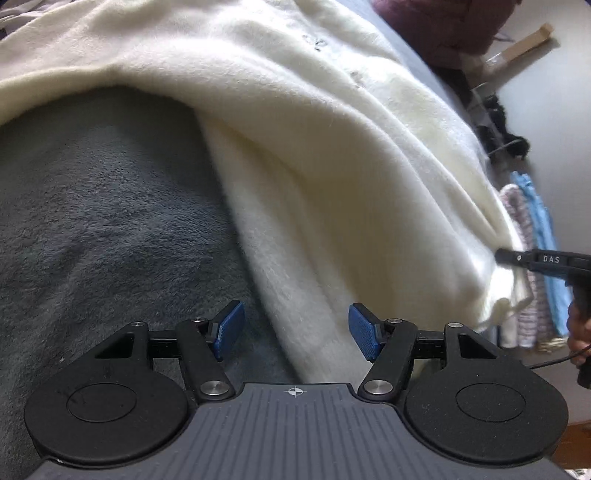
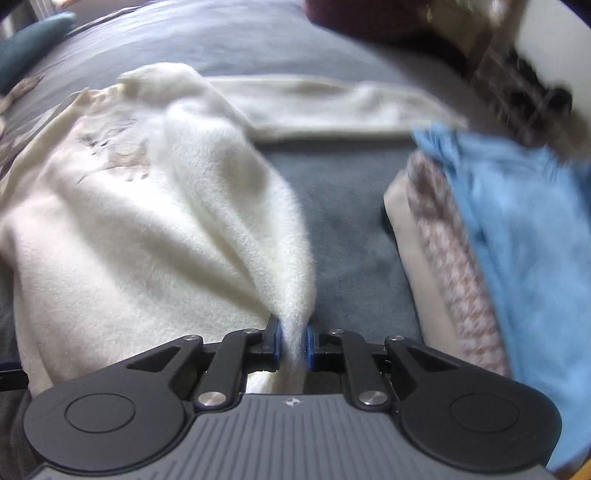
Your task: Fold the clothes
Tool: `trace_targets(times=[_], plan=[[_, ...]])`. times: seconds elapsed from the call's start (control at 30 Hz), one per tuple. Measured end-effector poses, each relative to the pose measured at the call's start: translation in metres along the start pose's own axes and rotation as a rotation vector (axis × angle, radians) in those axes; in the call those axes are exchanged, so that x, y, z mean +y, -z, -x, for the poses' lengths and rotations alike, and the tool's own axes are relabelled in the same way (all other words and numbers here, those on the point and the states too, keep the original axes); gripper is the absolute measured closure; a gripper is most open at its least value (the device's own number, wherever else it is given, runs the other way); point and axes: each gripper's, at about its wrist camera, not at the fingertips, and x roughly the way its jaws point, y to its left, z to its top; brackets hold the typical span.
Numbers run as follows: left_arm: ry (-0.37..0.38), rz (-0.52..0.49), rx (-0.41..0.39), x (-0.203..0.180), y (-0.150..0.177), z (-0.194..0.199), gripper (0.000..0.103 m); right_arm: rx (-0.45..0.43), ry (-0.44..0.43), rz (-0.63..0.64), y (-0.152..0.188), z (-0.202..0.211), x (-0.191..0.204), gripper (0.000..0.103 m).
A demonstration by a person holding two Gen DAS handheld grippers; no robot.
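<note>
A fluffy cream sweater (image 1: 314, 155) lies spread over a grey fleece blanket (image 1: 103, 229). My left gripper (image 1: 295, 334) hovers open just above the sweater's lower fold, its blue pads (image 1: 229, 328) clear of the cloth. In the right wrist view the same cream sweater (image 2: 155, 221) bunches into a ridge that runs into my right gripper (image 2: 294, 343), which is shut on that pinched fold. The right gripper (image 1: 500, 255) also shows at the right edge of the left wrist view, biting the sweater's edge, with a hand behind it.
A stack of folded clothes (image 2: 480, 236), blue on top of a houndstooth piece and a beige one, lies right of the sweater on the grey blanket (image 2: 351, 206). A dark maroon item (image 1: 436, 26) sits at the far end, with clutter on the floor beyond the bed's edge.
</note>
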Motion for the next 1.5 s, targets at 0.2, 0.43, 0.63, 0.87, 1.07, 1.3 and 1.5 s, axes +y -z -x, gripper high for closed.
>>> trace_targets(times=[0.2, 0.43, 0.63, 0.87, 1.07, 1.3, 1.5], plan=[[-0.114, -0.021, -0.007, -0.023, 0.002, -0.013, 0.042, 0.067, -0.132, -0.047, 0.012, -0.030, -0.010, 0.073], [-0.252, -0.047, -0.081, -0.054, 0.009, -0.009, 0.088, 0.087, -0.198, -0.108, 0.005, -0.053, -0.025, 0.059], [-0.263, 0.005, -0.144, -0.051, 0.011, 0.051, 0.096, 0.088, -0.254, -0.073, -0.001, -0.038, -0.019, 0.086], [-0.229, 0.128, -0.125, -0.005, 0.029, 0.152, 0.099, 0.171, -0.457, -0.109, 0.001, 0.009, 0.000, 0.087], [-0.249, 0.264, -0.073, 0.048, 0.048, 0.153, 0.099, 0.235, -0.450, -0.079, 0.023, 0.000, 0.024, 0.087], [-0.348, 0.240, 0.084, 0.092, 0.091, 0.103, 0.103, 0.284, -0.294, -0.034, 0.047, -0.043, 0.029, 0.087], [-0.243, 0.196, -0.051, 0.079, 0.086, 0.145, 0.078, 0.256, -0.291, -0.028, 0.042, -0.029, 0.033, 0.079]])
